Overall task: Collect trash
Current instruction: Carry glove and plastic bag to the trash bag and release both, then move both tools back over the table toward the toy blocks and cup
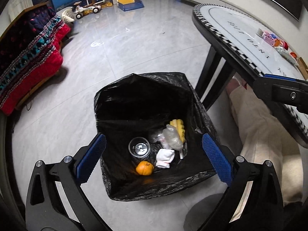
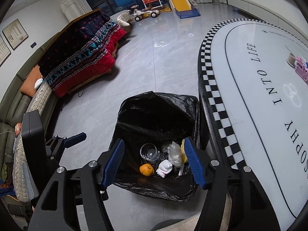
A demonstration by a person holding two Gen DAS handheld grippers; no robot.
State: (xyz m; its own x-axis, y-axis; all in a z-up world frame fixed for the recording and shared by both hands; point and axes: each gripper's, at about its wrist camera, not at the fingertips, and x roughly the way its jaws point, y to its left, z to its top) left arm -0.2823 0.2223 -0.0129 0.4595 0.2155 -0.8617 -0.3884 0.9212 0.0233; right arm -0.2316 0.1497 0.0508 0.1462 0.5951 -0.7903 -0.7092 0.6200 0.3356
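A bin lined with a black trash bag [image 1: 146, 100] [image 2: 157, 109] stands on the floor beside the table. Inside lie an orange [image 1: 144, 167] [image 2: 146, 169], a clear plastic cup [image 1: 139, 147] [image 2: 149, 151], a white sock [image 1: 165, 157] [image 2: 164, 168], a crumpled clear wrapper [image 1: 172, 138] [image 2: 174, 154] and a yellow sponge [image 1: 179, 129]. My left gripper [image 1: 154, 159] is open and empty above the bin. My right gripper [image 2: 154, 163] is also open and empty above the bin. The left gripper shows in the right wrist view [image 2: 75, 135].
A white oval table [image 2: 250, 73] with a checkered rim stands to the right, with small toys [image 1: 273, 40] [image 2: 299, 67] on it. A sofa with a red and dark blanket [image 2: 82, 57] stands at the left. A slide [image 2: 181, 2] and ride-on toys stand far back.
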